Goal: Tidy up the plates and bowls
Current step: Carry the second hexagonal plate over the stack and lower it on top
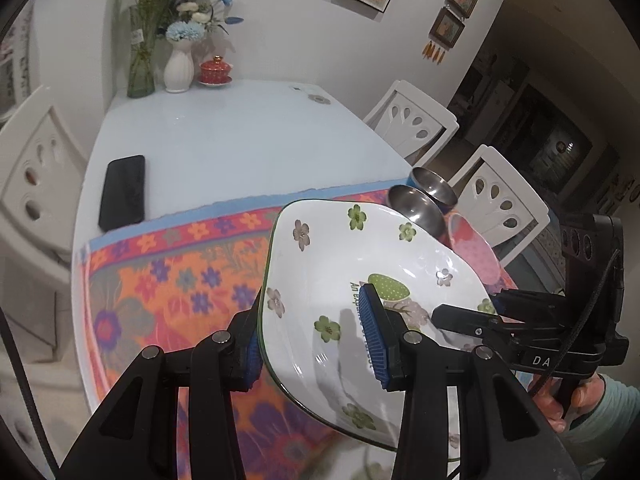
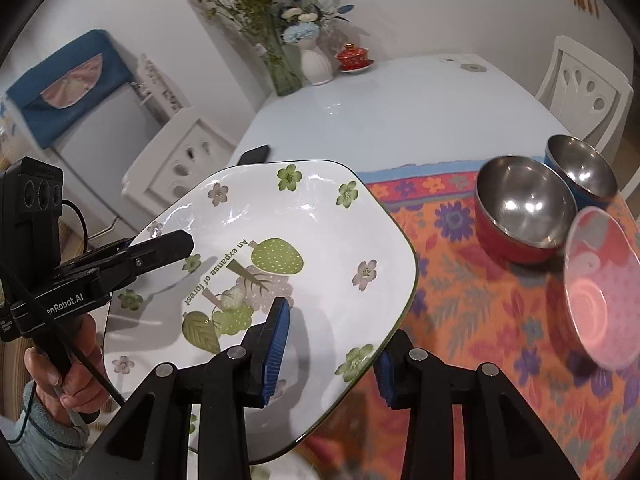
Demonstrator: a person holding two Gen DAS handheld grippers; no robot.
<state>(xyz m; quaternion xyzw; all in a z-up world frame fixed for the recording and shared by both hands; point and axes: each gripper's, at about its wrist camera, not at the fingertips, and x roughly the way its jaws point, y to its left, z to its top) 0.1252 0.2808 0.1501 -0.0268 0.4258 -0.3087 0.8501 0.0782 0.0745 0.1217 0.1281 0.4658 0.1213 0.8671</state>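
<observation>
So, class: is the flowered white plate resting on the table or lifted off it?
Lifted. The plate tilts above the tablecloth, its rim clamped by the left tongs and right tongs.

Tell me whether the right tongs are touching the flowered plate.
Touching. The right wrist view shows the right tongs clamping the flowered plate rim, one blue pad above, one beneath.

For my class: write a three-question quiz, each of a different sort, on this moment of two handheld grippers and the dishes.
1. True or false: the left gripper and right gripper both clamp the floral plate.
2. Which bowl lies nearest the phone? A red steel bowl B blue steel bowl C pink bowl
3. Fill in: the bowls stand on a flowered ___.

Key: 1 true; 2 A; 3 cloth.
</observation>
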